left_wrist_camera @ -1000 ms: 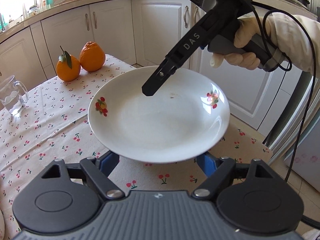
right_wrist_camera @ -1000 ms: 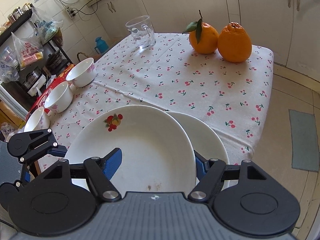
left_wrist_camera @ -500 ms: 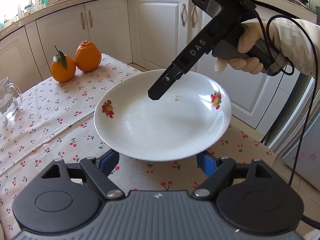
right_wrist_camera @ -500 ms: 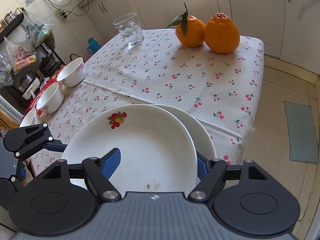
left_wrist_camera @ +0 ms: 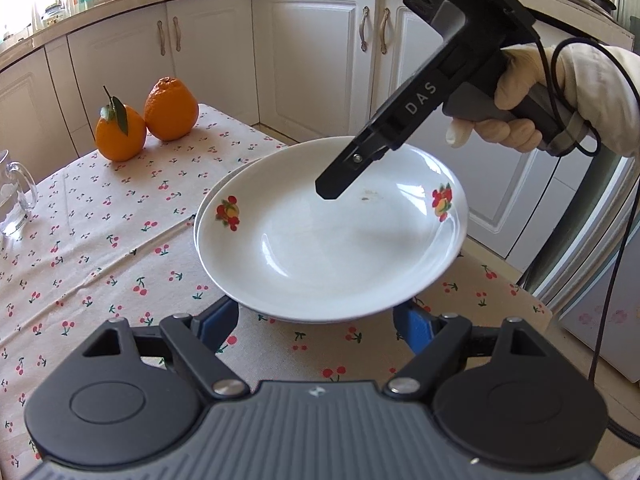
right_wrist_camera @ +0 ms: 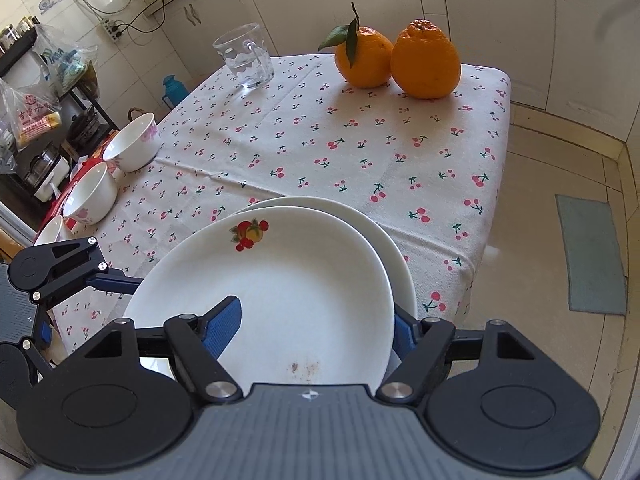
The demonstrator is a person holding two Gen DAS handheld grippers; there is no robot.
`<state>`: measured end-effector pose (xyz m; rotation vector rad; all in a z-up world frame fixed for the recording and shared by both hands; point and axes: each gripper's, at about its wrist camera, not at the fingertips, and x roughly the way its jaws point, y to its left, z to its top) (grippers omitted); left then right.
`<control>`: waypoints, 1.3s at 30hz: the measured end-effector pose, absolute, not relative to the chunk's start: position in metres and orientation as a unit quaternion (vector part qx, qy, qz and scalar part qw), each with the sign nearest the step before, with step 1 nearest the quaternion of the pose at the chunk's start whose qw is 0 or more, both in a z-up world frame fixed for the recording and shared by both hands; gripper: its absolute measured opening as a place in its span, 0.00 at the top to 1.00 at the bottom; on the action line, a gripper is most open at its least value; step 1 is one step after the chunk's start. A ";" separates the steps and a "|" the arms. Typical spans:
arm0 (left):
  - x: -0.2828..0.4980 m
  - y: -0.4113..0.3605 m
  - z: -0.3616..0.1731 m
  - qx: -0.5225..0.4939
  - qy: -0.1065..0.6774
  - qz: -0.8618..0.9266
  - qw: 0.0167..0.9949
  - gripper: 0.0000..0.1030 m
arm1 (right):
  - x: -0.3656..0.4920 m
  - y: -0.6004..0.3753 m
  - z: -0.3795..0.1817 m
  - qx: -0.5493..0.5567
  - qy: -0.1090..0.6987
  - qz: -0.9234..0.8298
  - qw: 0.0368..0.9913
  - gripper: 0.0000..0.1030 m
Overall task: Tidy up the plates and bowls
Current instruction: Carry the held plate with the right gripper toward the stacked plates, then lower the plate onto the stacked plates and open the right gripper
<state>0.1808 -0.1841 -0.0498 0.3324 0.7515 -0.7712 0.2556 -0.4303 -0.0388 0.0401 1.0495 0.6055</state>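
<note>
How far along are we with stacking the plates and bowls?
Done: the fruit-print plate looks set on the second plate, slightly offset. In hand: the right gripper has just been opening its jaws, with the top plate's rim between them; the left gripper is open at the opposite rim. Left: three bowls stand apart along the table edge, unstacked.

We take the white fruit-printed top plate (right_wrist_camera: 280, 280) as our landmark. It lies on a second white plate (right_wrist_camera: 394, 248) at the near corner of the cherry-print clothed table (right_wrist_camera: 320, 152). Beyond the top plate, at the table's far edge, two oranges (right_wrist_camera: 396, 60) sit touching, and left of them a clear glass mug (right_wrist_camera: 246, 56). Left of the top plate, three white china bowls (right_wrist_camera: 132, 144) line the table's side edge.
</note>
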 end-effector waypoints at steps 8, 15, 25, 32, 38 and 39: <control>0.182 -0.183 -0.051 0.155 0.357 -0.368 0.844 0.18 | 0.248 -0.432 -0.035 0.016 0.493 0.274 0.826 0.21; 0.183 -0.184 -0.053 0.154 0.359 -0.372 0.842 0.18 | 0.240 -0.434 -0.032 0.013 0.493 0.265 0.828 0.20; 0.183 -0.184 -0.054 0.154 0.357 -0.373 0.842 0.18 | 0.232 -0.434 -0.029 0.005 0.493 0.255 0.832 0.20; 0.183 -0.183 -0.054 0.157 0.354 -0.376 0.842 0.17 | 0.226 -0.432 -0.028 -0.004 0.494 0.248 0.833 0.20; 0.182 -0.183 -0.053 0.157 0.351 -0.377 0.842 0.17 | 0.219 -0.432 -0.026 -0.011 0.497 0.242 0.833 0.20; 0.182 -0.183 -0.053 0.158 0.351 -0.377 0.842 0.17 | 0.218 -0.432 -0.026 -0.012 0.497 0.241 0.834 0.20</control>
